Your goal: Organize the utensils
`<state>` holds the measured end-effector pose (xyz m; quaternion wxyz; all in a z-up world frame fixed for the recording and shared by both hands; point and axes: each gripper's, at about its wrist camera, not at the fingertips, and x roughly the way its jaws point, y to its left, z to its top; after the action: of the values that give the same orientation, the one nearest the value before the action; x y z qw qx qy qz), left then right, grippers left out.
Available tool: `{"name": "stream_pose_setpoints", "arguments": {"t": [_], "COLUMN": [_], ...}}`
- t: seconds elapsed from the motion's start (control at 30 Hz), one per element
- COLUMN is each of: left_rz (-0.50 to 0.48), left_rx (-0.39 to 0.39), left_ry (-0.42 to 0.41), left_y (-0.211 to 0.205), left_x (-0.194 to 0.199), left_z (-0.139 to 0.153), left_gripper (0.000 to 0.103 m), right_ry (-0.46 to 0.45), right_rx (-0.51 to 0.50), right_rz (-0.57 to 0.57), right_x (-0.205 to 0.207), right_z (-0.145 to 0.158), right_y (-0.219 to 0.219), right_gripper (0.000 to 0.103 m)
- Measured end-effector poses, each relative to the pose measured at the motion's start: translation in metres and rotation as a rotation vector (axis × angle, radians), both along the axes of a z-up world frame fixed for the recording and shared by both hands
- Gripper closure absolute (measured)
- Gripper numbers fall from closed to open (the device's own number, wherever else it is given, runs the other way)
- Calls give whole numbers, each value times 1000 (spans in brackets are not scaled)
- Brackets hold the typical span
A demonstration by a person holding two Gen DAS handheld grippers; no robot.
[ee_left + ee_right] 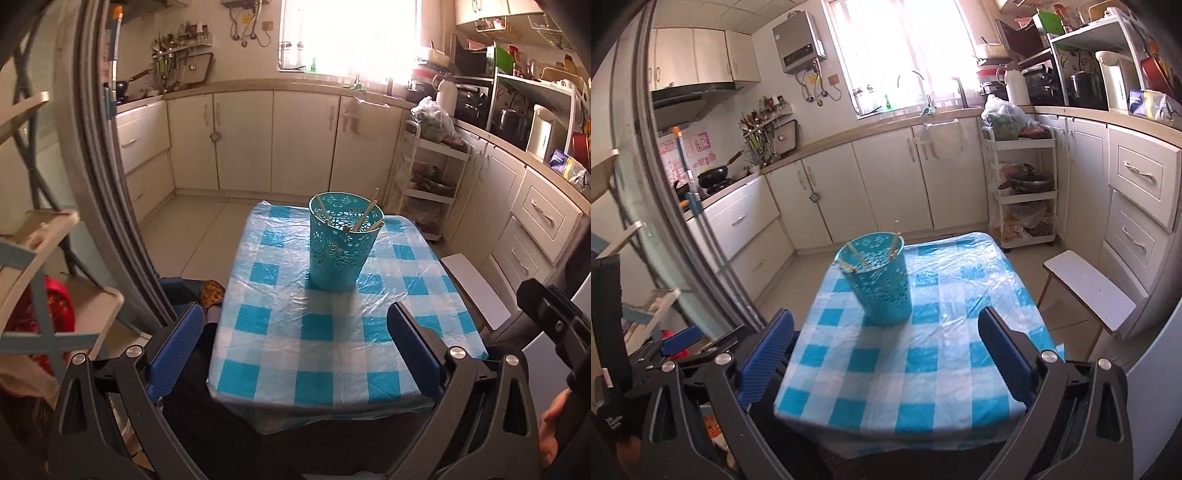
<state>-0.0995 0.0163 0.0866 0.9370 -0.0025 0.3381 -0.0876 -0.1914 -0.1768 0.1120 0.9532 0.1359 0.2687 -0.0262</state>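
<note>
A teal perforated utensil holder (pixel 341 245) stands upright on a small table with a blue-and-white checked cloth (pixel 295 343). Several wooden chopsticks (pixel 364 218) lean inside it. The holder also shows in the right wrist view (pixel 877 282), with chopsticks (pixel 857 255) inside, on the cloth (pixel 905 369). My left gripper (pixel 295 349) is open and empty, held above the table's near end, short of the holder. My right gripper (pixel 886 350) is open and empty, also back from the holder. The left gripper's blue pad shows at the left of the right wrist view (pixel 681 339).
A white stool (pixel 1089 290) stands right of the table. A white tiered cart (pixel 1021 184) with pots and bags is behind it. Cabinets line the back and right walls. A glass door frame (pixel 683 206) and a shelf rack (pixel 40 258) stand at the left.
</note>
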Motion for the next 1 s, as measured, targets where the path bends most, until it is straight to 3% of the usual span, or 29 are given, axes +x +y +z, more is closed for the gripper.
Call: {"name": "stream_pose_setpoints", "arguments": {"t": [0.4, 1.0], "left_rz": [10, 25], "left_rx": [6, 6], "left_ry": [-72, -160], "left_y": [29, 38], "left_x": [-80, -118], "left_z": [30, 52], "left_gripper": [7, 7], "right_ry": [-100, -194], "right_rx": [-4, -72], "right_rz": [18, 28], "right_x": [-76, -111], "right_z": [27, 43], "right_y": [37, 55], "right_gripper": [7, 7]}}
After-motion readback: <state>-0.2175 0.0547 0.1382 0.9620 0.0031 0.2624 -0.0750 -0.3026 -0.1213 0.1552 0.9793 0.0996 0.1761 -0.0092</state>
